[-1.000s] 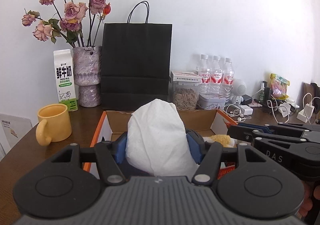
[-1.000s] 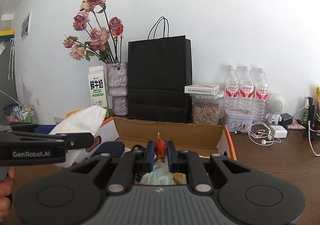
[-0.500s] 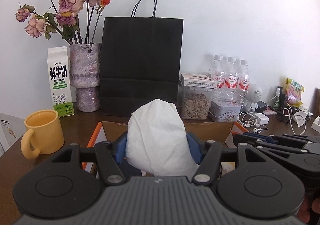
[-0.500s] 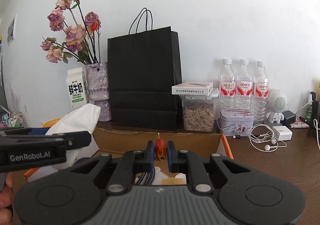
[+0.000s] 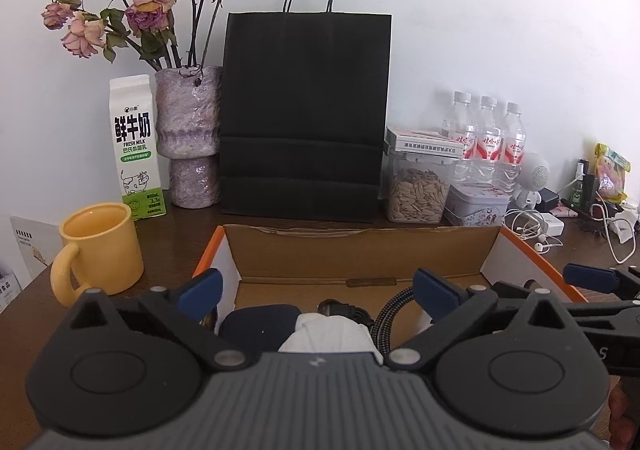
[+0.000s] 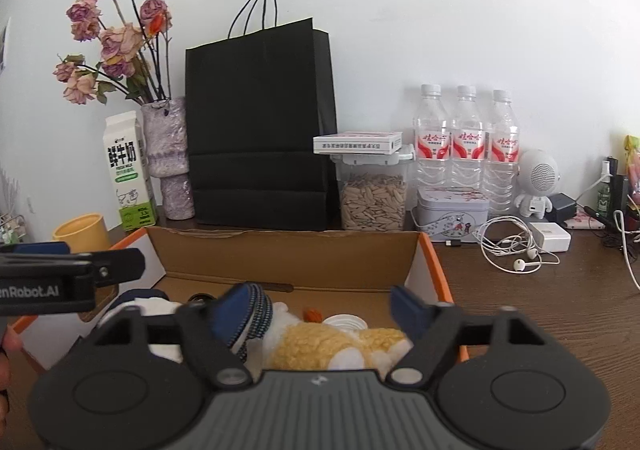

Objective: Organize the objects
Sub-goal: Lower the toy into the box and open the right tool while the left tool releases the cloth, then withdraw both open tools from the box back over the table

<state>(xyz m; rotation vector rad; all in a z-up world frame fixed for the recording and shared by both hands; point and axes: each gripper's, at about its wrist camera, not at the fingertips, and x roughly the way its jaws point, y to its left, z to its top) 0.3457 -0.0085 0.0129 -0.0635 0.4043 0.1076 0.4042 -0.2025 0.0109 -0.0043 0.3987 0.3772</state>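
Nearest, left gripper [image 5: 318, 290] and right gripper [image 6: 318, 310], jaws opening wide, gripping nothing; below, crumpled white tissue [image 5: 332, 334] and fuzzy yellow plush [image 6: 320, 342] inside corrugated cardboard box [image 5: 360, 250] (orange-edged); beyond, matte black paper bag [image 5: 306, 113].

A home desk; vase of dried roses [image 5: 188, 129]; milk carton [image 5: 136, 147].
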